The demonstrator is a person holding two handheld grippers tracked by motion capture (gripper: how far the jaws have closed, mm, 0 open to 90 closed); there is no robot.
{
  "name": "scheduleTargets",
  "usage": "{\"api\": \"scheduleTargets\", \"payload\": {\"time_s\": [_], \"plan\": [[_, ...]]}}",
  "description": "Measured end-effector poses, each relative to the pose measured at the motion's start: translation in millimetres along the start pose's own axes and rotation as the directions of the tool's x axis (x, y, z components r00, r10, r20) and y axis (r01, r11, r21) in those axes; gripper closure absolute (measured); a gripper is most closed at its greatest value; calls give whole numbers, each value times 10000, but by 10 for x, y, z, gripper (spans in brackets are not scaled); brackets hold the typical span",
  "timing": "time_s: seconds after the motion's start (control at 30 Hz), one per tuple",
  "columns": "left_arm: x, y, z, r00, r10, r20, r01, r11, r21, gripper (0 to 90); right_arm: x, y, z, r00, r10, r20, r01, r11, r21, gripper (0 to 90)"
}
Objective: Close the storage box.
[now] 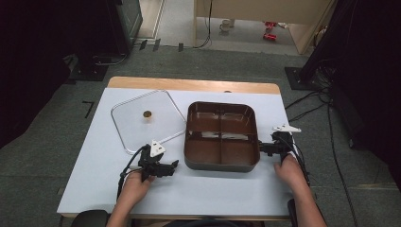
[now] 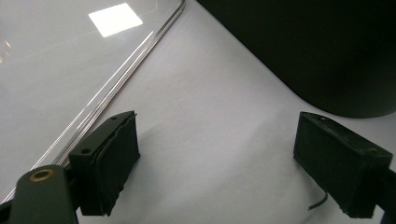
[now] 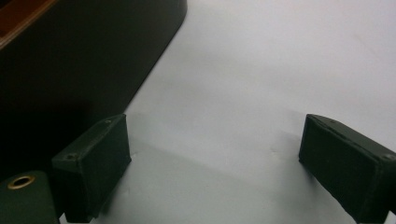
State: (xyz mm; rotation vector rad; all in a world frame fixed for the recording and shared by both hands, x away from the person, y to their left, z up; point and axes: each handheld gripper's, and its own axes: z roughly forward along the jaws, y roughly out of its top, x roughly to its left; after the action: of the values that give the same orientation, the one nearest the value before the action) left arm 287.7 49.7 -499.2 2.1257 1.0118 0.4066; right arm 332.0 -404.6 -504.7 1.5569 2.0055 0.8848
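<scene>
both grippers rest low on the table (image 1: 94,184), jaws spread and holding nothing, the left gripper (image 1: 173,165) and right gripper (image 1: 263,147) flanking the brown tray (image 1: 221,163), bare tabletop between their pads.

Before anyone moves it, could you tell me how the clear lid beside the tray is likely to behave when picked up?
The clear lid lies flat on the table, so its thin rim probably gives jaws little to grip. Its glossy surface reflects light, so it may be slippery. It looks stiff rather than floppy, and the small knob seems the easiest hold.
</scene>
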Motion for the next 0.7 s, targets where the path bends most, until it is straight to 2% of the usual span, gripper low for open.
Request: {"api": "scheduleTargets", "payload": {"time_s": [0.1,0.27,0.4,0.53,0.63,0.67,0.7], "plan": [[-3,-1,-1,9999,165,-35,-165,9999,41,155,0,0,0,10000,-1,-1,1,10000,-1,83],[-23,48,7,9993,-309,-228,315,9992,259,156,0,0,0,10000,-1,1,1,10000,-1,83],[-24,54,7,9990,-358,-261,365,9989,279,156,0,0,0,10000,-1,0,1,10000,-2,82],[-36,45,6,9994,-51,-341,62,9995,319,155,0,0,0,10000,1,0,-1,10000,0,83],[-29,68,0,9986,-391,-358,405,9984,394,156,0,0,0,10000,1,-1,-1,10000,-1,83],[-29,68,0,9986,-391,-358,405,9984,394,157,0,0,0,10000,1,-1,-1,10000,-2,83],[-27,109,-2,9984,-462,-337,484,9965,689,156,0,0,0,10000,0,0,0,10000,-1,83]]}}
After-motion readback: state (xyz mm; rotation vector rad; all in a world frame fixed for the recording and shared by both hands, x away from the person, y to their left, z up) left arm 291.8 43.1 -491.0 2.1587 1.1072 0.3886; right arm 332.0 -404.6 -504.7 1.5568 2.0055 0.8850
